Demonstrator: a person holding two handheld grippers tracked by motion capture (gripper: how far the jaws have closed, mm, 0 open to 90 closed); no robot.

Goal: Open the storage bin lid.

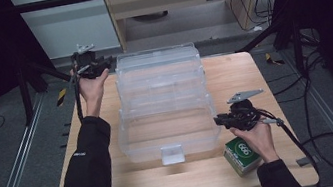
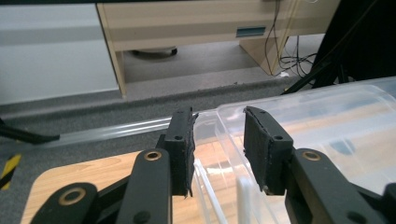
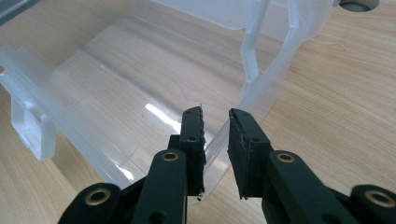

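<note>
- The left gripper (image 2: 218,140) is hovering with jaws parted around the far corner of the clear plastic box (image 1: 164,105), its pads seemingly off the rim.
- The right gripper (image 3: 215,140) is straddling the box's near right wall with narrowed jaws, apparently pinching it.
- A green carton (image 1: 241,155) is lying on the bench (image 1: 277,167) just beside the right gripper.

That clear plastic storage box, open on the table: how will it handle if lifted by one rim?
The clear plastic storage box is probably light for its size: thin, see-through walls and apparently nothing inside. Likely flexy, since the rim between the right tongs looks thin. Its glossy surface may slip, and the open lid behind could swing or tip it backward.
</note>
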